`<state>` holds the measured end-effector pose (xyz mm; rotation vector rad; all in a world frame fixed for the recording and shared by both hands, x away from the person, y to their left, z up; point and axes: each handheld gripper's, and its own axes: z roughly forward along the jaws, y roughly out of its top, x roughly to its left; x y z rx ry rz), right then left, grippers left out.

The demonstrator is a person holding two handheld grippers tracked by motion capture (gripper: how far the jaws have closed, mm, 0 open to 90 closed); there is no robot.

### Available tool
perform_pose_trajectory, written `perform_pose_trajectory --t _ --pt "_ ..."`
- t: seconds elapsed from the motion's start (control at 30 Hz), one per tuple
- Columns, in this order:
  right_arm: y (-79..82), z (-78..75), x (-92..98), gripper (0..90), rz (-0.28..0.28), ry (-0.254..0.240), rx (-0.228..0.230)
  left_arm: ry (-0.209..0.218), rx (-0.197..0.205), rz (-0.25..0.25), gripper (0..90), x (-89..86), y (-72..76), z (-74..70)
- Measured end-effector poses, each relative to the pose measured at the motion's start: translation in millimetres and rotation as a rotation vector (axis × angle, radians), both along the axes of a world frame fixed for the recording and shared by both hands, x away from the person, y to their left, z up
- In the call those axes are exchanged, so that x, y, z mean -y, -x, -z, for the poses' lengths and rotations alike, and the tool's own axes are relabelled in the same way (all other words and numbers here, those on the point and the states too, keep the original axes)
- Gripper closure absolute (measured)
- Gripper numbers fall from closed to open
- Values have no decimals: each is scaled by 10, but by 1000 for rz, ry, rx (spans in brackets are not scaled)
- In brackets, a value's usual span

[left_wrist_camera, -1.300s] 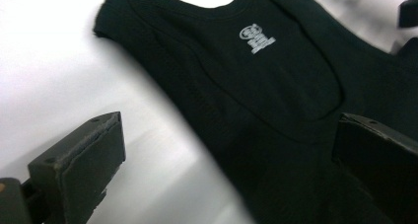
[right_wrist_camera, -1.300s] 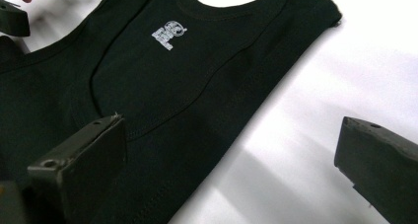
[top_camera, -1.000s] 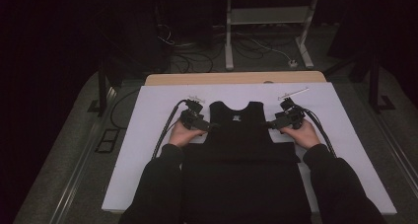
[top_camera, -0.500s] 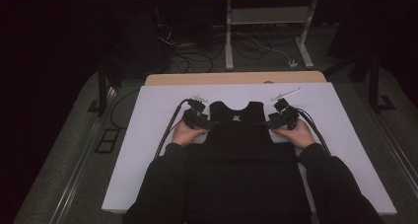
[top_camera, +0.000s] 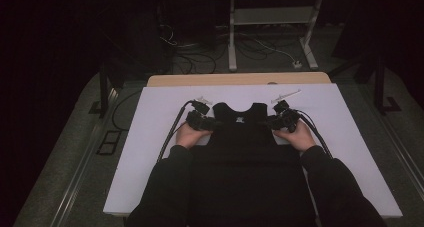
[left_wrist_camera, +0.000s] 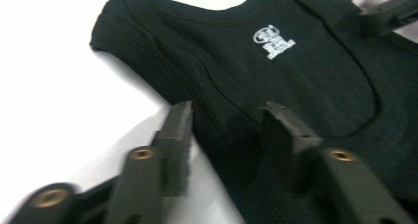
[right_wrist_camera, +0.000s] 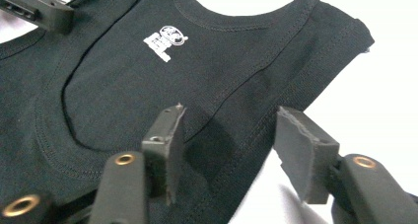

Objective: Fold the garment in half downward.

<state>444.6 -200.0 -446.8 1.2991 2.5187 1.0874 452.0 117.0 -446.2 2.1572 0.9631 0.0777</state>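
Note:
A black sleeveless top (top_camera: 240, 137) lies flat on the white table (top_camera: 160, 107), neckline away from me, with a small white logo (left_wrist_camera: 273, 40) below the neck. My left gripper (top_camera: 211, 123) sits at the top's left armhole. Its jaws (left_wrist_camera: 226, 115) have just been closing and straddle the armhole hem with a gap still showing. My right gripper (top_camera: 274, 123) is at the right armhole. Its jaws (right_wrist_camera: 231, 116) have also been closing, astride the hem, with the pads apart from the cloth. Each gripper view shows the other gripper (left_wrist_camera: 389, 7) (right_wrist_camera: 34, 7) across the chest.
A person's dark sleeves (top_camera: 165, 187) cover the top's lower part. Black cables (top_camera: 170, 134) trail from both grippers along the table's sides. A wooden table edge (top_camera: 240, 79) lies beyond the white sheet. A metal stand (top_camera: 272, 22) and floor cables are behind.
Both pairs of jaws have narrowed around the armhole edges. The right hand has shifted slightly inward toward the top; the left hand has kept its place.

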Motion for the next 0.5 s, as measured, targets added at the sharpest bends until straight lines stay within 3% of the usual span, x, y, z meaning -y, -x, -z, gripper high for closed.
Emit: perform_pose_trajectory --t 0.13,0.4,0.5 --pt "19 2 -22 507 5 1 2 22 -12 11 634 5 8 17" --pt "54 4 -74 762 -32 -13 -23 18 -47 19 770 47 38 11" --pt "53 5 -67 819 -36 -31 -47 30 -88 -6 817 40 28 9"
